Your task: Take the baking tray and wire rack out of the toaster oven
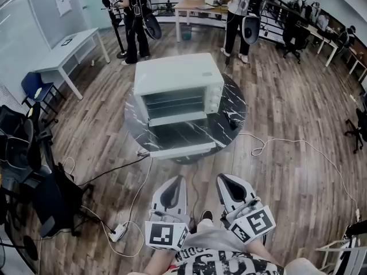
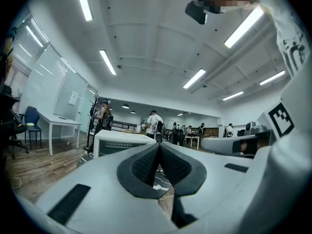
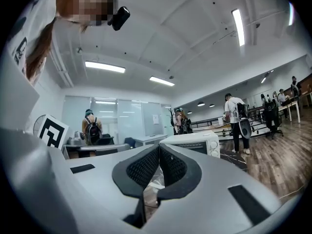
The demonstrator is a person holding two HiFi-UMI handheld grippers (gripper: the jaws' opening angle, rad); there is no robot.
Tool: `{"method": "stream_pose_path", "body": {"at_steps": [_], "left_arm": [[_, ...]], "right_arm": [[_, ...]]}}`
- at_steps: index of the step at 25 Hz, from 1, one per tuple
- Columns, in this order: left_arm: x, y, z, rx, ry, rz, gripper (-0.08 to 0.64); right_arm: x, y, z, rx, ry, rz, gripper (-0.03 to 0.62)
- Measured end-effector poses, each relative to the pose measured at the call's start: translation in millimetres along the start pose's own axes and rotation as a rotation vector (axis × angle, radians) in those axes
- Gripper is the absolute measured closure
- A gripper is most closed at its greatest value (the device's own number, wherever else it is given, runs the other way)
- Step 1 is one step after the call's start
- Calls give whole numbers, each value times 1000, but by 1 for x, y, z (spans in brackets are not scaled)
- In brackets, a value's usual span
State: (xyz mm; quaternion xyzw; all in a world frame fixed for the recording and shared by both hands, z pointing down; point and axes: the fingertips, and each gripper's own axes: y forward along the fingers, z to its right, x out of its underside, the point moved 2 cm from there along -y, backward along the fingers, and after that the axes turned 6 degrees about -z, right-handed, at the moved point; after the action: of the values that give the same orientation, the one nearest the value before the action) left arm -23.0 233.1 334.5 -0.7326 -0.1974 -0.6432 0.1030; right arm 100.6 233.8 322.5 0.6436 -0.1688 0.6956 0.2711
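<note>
Toaster oven [image 1: 179, 87] at frame centre on round dark surface [image 1: 235, 105], door down. Wire rack [image 1: 172, 103] inside on its rails; baking tray not told apart from it. Left tool [image 1: 178, 182] and right tool [image 1: 225, 181] closed, empty, low in frame, well apart from oven. Likely stiff, light, slick metal: pinch front edges.

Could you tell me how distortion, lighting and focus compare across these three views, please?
Head view: fisheye bends the floor around the oven, corners go dark, light is even. Left gripper view: ceiling lights glare as strips, the left gripper looms large. Right gripper view: same curvature and dark rim, right gripper large.
</note>
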Motion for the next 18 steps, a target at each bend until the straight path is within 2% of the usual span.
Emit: {"method": "stream_pose_path", "body": {"at_steps": [3, 8, 13, 18], "left_arm": [[2, 17, 5, -24, 2, 3, 558], [8, 34, 8, -77, -16, 3, 558], [10, 46, 2, -131, -40, -15, 558], [9, 65, -8, -152, -40, -26, 557]], "right_arm": [[-3, 2, 25, -32, 37, 27, 589], [7, -1, 57, -46, 55, 11, 589], [13, 2, 78, -60, 90, -11, 589], [15, 21, 93, -67, 123, -15, 589]]}}
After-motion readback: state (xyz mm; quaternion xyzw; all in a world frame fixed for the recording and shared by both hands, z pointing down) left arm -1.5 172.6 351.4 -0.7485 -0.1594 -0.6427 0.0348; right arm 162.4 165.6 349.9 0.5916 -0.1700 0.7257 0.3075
